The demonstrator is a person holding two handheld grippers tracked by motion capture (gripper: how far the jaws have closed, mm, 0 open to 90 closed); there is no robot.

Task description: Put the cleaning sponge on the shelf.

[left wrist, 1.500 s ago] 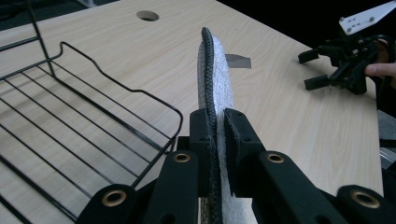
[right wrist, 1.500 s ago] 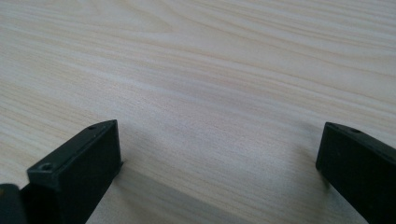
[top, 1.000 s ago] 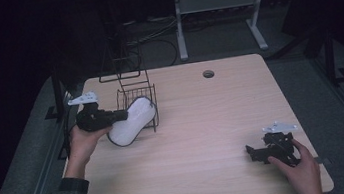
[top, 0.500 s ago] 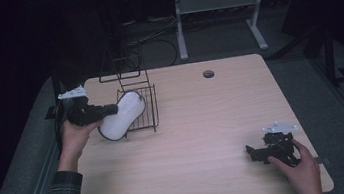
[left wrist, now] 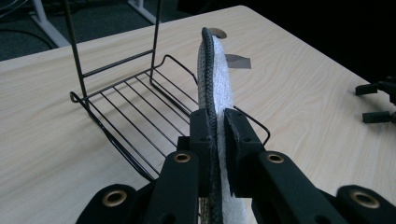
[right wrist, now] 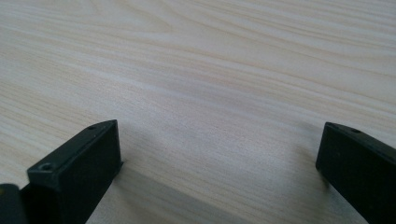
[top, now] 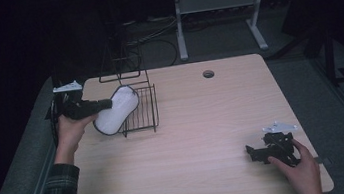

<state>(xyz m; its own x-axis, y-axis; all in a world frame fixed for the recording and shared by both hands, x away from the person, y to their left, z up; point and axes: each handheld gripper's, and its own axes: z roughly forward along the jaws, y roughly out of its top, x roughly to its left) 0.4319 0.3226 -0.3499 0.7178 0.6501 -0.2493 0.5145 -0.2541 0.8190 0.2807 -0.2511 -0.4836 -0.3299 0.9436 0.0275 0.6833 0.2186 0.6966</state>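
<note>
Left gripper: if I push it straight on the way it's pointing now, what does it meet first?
The left gripper is shut on the white pad, held on edge. Going straight on, the pad would probably reach the wire rack first, though depth is hard to judge.

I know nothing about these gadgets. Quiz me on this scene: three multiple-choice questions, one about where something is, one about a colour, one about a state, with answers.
1. Where is the black wire rack?
A. far left part of the wooden table
B. near right corner
C. on the floor

2. What colour is the flat oval pad, apart from its dark edging?
A. red
B. white
C. green

3. How does the right claw stand?
A. shut on the pad
B. shut on the rack
C. open

Answers: 1 A, the high view shows the rack at the table's far left. 2 B, the pad's face is white. 3 C, its jaws stand wide apart over bare wood, while the left claw pinches the pad.
</note>
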